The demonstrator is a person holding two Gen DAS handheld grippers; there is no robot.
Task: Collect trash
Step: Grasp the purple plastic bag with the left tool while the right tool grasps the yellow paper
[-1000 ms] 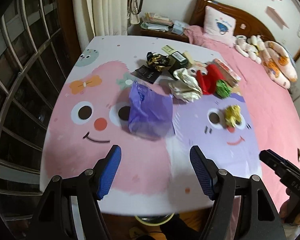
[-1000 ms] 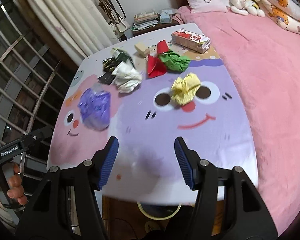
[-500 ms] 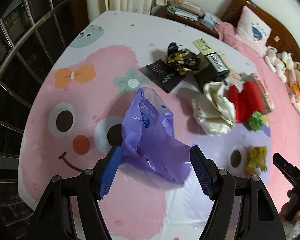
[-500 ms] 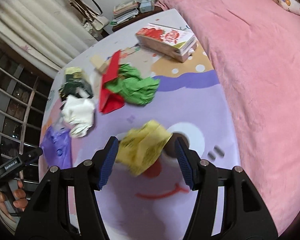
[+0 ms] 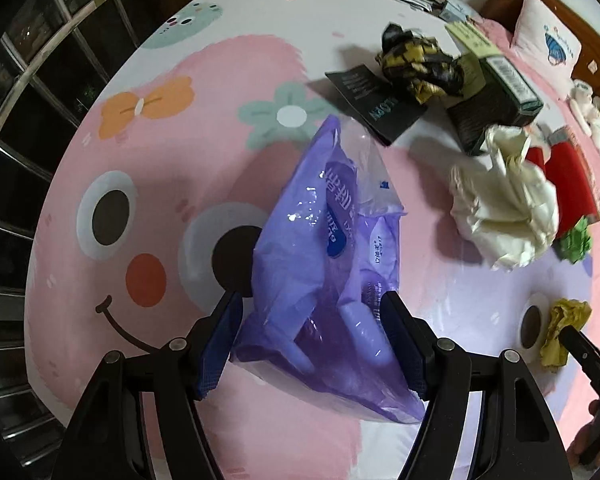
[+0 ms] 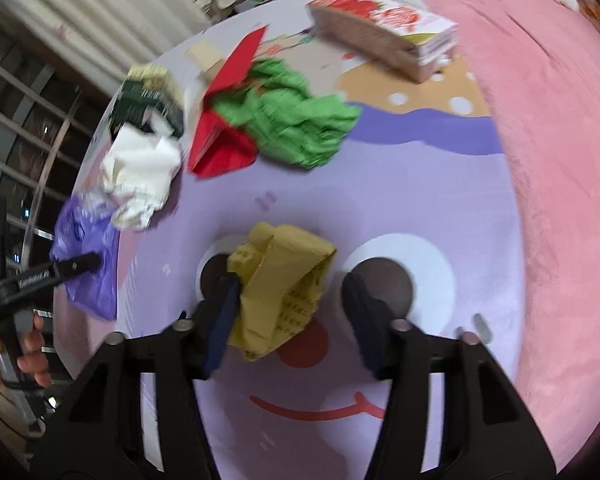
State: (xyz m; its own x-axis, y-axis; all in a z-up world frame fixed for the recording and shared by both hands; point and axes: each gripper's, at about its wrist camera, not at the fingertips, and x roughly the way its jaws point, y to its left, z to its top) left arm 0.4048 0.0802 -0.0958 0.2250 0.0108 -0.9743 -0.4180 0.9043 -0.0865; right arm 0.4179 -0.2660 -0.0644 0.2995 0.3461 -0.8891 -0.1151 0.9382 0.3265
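Observation:
A purple plastic bag [image 5: 324,264] lies on the cartoon tablecloth [image 5: 140,184]; it also shows in the right wrist view [image 6: 88,264]. My left gripper [image 5: 314,340] is open, its fingers on either side of the bag's near end. A crumpled yellow paper [image 6: 280,292] lies on the purple cartoon face; it also shows in the left wrist view [image 5: 560,328]. My right gripper [image 6: 292,316] is open around it, the left finger [image 6: 220,320] touching it. White crumpled paper [image 5: 508,216], green paper [image 6: 292,120] and red paper [image 6: 220,140] lie beyond.
A black card [image 5: 376,104], a black-and-gold wrapper [image 5: 420,60] and a dark green box [image 5: 496,92] lie at the far side. A strawberry-printed carton [image 6: 384,36] sits near the pink bed [image 6: 560,160]. A metal window grille [image 5: 28,80] stands at the left.
Both grippers moved forward and down. The left one now straddles the purple bag's near end; the right one now straddles the yellow paper. Both stayed open.

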